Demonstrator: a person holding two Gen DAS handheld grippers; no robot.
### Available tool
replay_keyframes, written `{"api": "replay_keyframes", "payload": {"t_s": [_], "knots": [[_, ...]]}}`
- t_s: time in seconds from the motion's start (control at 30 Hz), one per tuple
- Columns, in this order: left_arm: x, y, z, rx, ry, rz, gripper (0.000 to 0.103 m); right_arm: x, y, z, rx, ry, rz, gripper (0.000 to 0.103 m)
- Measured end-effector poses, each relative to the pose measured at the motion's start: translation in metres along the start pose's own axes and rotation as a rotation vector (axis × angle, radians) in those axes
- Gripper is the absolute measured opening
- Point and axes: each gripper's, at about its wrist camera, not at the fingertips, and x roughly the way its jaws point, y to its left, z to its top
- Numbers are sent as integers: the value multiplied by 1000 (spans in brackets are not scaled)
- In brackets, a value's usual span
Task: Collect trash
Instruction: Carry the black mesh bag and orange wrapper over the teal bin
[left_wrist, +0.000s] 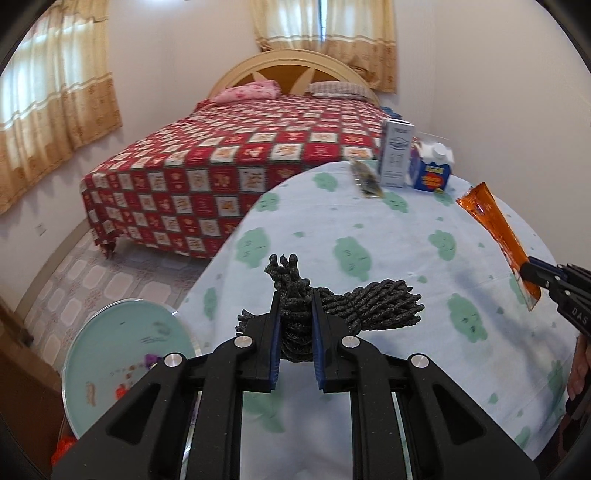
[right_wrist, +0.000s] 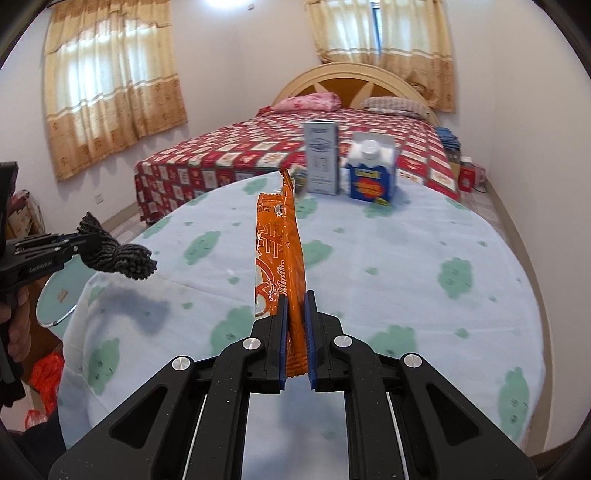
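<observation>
Nearest to me, my left hand-held gripper is clenched on a bundle of dark grey rope, its blue pads pressing the bundle's knotted middle so the frayed ends stick out above and to the right, clear of the surface. My right hand-held gripper is clamped on the lower end of an orange snack wrapper, which stands nearly upright between the pads and rises well above the light blue cloth with green patches. From the left wrist camera I see that same wrapper held up at the right edge of the view, and from the right wrist camera the rope hangs out of the left hand-held gripper beyond the surface's left rim, with a hand on its handle. Below that rim sits a round pale green bin lid. Farther across the surface a small dark packet lies flat, just beside a tall grey-white carton standing upright, and a blue carton with a white cap stands next to it. Beyond the surface is a bed with a red patterned cover, two pillows against a curved headboard, and curtained windows behind.
</observation>
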Motion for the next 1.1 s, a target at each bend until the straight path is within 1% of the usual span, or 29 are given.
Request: {"api": "replay_keyframes", "payload": {"t_s": [0.2,0.4,0.53,0.63,0.77,1.1], "knots": [[-16,18,-11,-4,-35,68,14,14,33,17,-52,-10,39,9],[-22,38,-17,-43,-37,104,14,25,55,29,-87,-13,73,9],[-29,51,-22,-64,-39,129,14,33,78,36,-120,-9,106,9],[-33,60,-26,-74,-39,151,14,36,86,39,-134,-8,121,10],[-38,73,-31,-92,-39,179,14,43,106,43,-165,-5,156,10],[-53,102,-42,-127,-45,243,14,56,145,48,-219,2,209,10]]}}
